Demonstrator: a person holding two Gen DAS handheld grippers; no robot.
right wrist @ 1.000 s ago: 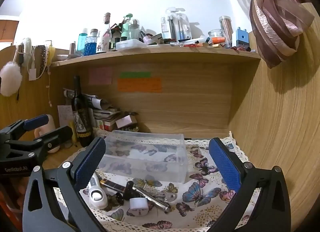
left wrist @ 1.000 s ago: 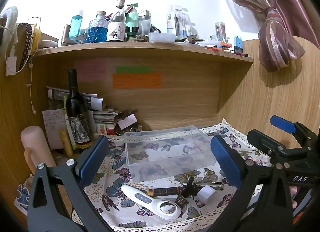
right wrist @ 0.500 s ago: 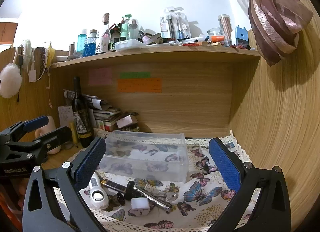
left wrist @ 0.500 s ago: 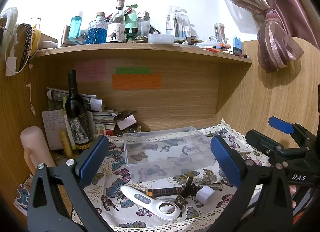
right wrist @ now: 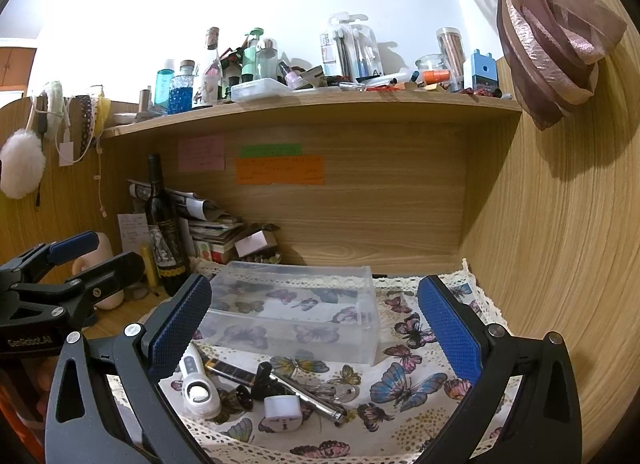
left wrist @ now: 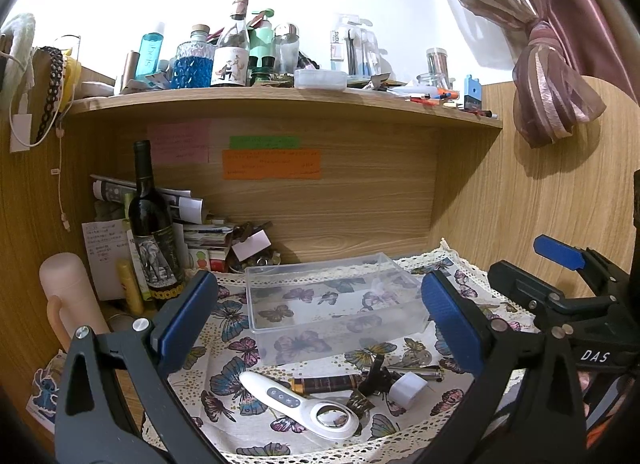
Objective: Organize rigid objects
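A clear plastic box [left wrist: 332,304] stands empty on the butterfly cloth [left wrist: 224,380]; it also shows in the right wrist view [right wrist: 296,316]. In front of it lie a white handheld device with a round lens [left wrist: 304,408] [right wrist: 198,384], a dark cylinder [left wrist: 326,384] [right wrist: 230,370], a black clip [left wrist: 376,378] [right wrist: 264,382], a white plug adapter [left wrist: 408,388] [right wrist: 282,412] and a silver pen [right wrist: 308,394]. My left gripper [left wrist: 318,316] is open and empty above these items. My right gripper [right wrist: 314,322] is open and empty, to the right of the left one.
A wine bottle [left wrist: 152,224], papers and small boxes [left wrist: 208,232] crowd the back left corner. A pink cylinder [left wrist: 68,296] stands at far left. A shelf [left wrist: 280,100] above holds several bottles. Wooden walls close the nook at the back and right.
Both grippers stay open and nearly still; the views shift only slightly. The items on the cloth have not moved.
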